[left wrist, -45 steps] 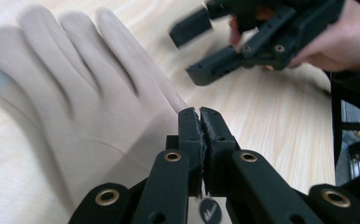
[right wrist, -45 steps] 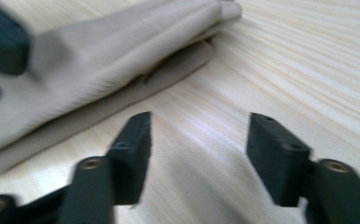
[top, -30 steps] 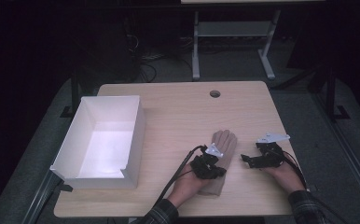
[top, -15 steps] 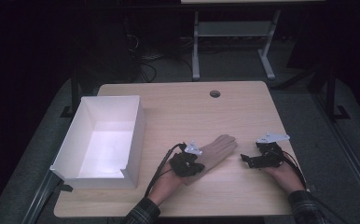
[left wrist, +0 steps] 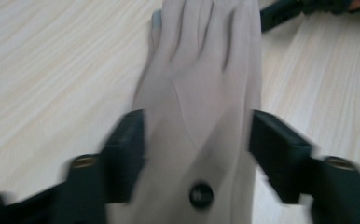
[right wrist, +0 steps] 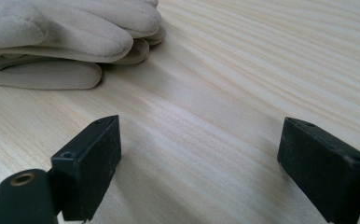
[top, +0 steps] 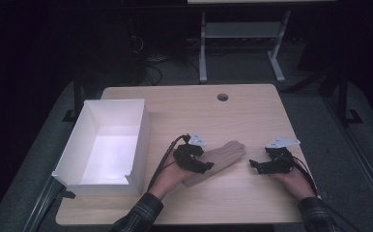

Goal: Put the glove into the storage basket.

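A beige glove (top: 225, 154) lies flat on the wooden table (top: 199, 111), its fingers pointing right and a little away. My left gripper (top: 205, 166) is over the cuff end. In the left gripper view its jaws have just been opening and now flank the glove (left wrist: 201, 79) near a small dark snap, without clamping it. My right gripper (top: 253, 165) rests on the table just right of the glove's fingertips, open, with bare wood between its jaws (right wrist: 199, 158). The glove's fingertips (right wrist: 66, 28) show at the upper left of the right gripper view.
A white open-topped box (top: 138, 130) stands on the left part of the table, close to my left forearm. A round cable hole (top: 222, 97) is near the far edge. Cables trail from both grippers toward the near edge. Dark floor surrounds the table.
My left hand has moved left, and the glove has swung from pointing away to lying slanted to the right. The left jaws now stand apart. The right gripper has stayed put.
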Demonstrator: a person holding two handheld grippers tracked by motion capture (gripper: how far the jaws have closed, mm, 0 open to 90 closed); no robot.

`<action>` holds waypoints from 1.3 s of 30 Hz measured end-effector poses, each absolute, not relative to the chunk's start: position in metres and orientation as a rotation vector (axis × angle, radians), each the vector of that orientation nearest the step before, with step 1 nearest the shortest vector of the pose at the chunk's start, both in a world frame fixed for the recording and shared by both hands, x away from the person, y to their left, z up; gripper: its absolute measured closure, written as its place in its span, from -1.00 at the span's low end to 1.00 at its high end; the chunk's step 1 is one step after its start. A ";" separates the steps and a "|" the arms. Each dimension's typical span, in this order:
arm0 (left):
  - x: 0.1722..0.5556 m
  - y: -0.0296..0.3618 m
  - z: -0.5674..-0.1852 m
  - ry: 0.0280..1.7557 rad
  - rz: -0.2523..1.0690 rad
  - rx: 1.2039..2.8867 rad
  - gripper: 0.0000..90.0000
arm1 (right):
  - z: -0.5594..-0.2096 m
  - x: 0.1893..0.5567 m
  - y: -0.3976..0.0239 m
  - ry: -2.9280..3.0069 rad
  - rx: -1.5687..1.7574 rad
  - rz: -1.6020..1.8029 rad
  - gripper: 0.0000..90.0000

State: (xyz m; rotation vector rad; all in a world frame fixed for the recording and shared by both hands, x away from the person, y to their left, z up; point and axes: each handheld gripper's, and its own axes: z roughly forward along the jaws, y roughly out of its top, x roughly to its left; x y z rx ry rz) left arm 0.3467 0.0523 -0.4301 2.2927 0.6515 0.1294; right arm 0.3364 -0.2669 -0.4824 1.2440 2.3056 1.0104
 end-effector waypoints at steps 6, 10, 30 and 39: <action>0.357 0.036 -0.441 0.594 0.113 2.348 -0.69 | -0.482 0.336 -0.267 2.306 1.244 1.010 -0.71; 0.357 0.029 -0.455 0.599 0.112 2.371 -0.70 | -0.482 0.336 -0.267 2.306 1.244 1.011 -0.72; 0.357 0.038 -0.461 0.577 0.041 2.353 0.47 | -0.482 0.336 -0.267 2.305 1.246 1.010 -0.71; 0.357 0.044 -0.446 0.647 0.022 2.324 0.53 | -0.482 0.336 -0.267 2.303 1.247 1.010 -0.71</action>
